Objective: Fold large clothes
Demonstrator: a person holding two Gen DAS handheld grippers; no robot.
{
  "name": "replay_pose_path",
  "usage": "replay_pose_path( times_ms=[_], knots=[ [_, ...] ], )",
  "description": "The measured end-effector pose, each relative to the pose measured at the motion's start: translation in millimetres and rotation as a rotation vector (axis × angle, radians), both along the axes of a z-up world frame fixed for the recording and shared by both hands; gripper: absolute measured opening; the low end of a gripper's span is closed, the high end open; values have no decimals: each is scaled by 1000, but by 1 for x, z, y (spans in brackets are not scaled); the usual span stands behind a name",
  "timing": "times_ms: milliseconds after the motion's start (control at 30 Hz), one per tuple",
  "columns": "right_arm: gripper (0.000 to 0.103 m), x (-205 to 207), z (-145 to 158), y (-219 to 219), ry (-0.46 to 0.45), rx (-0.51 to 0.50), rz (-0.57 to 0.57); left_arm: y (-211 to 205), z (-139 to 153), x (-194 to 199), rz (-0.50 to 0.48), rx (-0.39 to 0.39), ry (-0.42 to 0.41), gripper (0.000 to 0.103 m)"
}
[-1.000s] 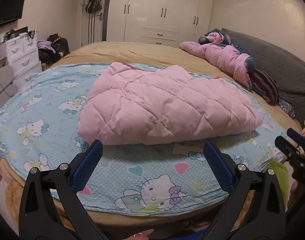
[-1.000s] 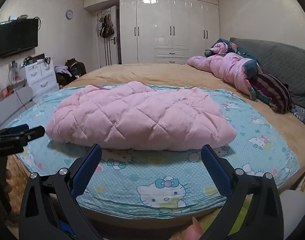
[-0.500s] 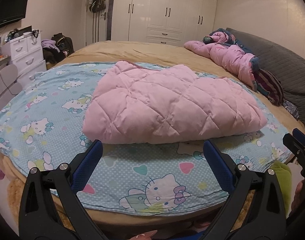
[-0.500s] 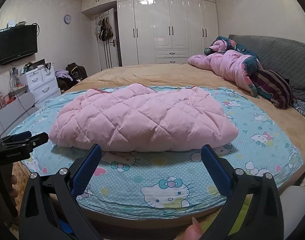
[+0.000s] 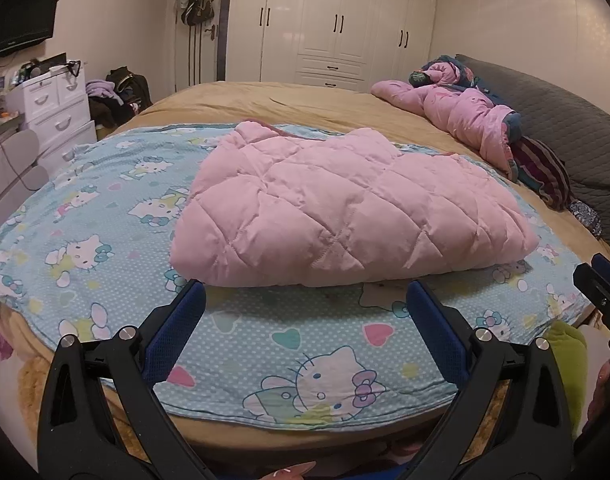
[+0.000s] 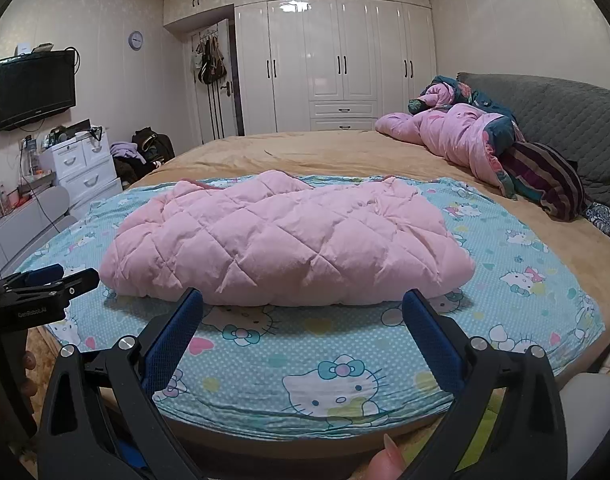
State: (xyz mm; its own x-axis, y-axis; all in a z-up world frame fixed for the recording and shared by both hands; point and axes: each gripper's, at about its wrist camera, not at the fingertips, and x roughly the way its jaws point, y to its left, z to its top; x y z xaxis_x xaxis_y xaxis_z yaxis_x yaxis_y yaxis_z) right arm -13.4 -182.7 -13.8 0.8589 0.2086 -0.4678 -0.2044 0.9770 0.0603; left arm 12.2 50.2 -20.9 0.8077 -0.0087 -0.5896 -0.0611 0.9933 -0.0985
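Pink quilted coat (image 5: 345,216) lies folded in a puffy bundle on the cartoon-cat sheet (image 5: 117,248), mid-bed (image 5: 297,100), its near edge just beyond both claws. Left claw (image 5: 305,312) hangs low over the sheet's near edge, spread wide, nothing between its blue pads (image 5: 177,328). Right claw (image 6: 303,316) likewise gapes wide and empty, aimed at the coat's (image 6: 281,240) near fold. Neither touches the fabric. From the right camera, the left claw shows at the far left edge, near the coat's left end. A second pink coat (image 6: 453,136) sits heaped far right against the grey headboard (image 6: 565,116), beside a striped pillow (image 6: 545,176). White wardrobe (image 6: 329,64) across the far wall, TV (image 6: 35,88) up on the left.
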Motion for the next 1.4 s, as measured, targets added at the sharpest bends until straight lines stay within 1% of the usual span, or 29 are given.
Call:
replay_pose_path(
  times_ms=[533,1400],
  knots=[
    [99,-2,5,-1,-17,0,-16,2,1,-1,10,12,1,94],
    [99,-2,2,0,-11,4,-14,2,2,-1,20,12,3,94]
  ],
)
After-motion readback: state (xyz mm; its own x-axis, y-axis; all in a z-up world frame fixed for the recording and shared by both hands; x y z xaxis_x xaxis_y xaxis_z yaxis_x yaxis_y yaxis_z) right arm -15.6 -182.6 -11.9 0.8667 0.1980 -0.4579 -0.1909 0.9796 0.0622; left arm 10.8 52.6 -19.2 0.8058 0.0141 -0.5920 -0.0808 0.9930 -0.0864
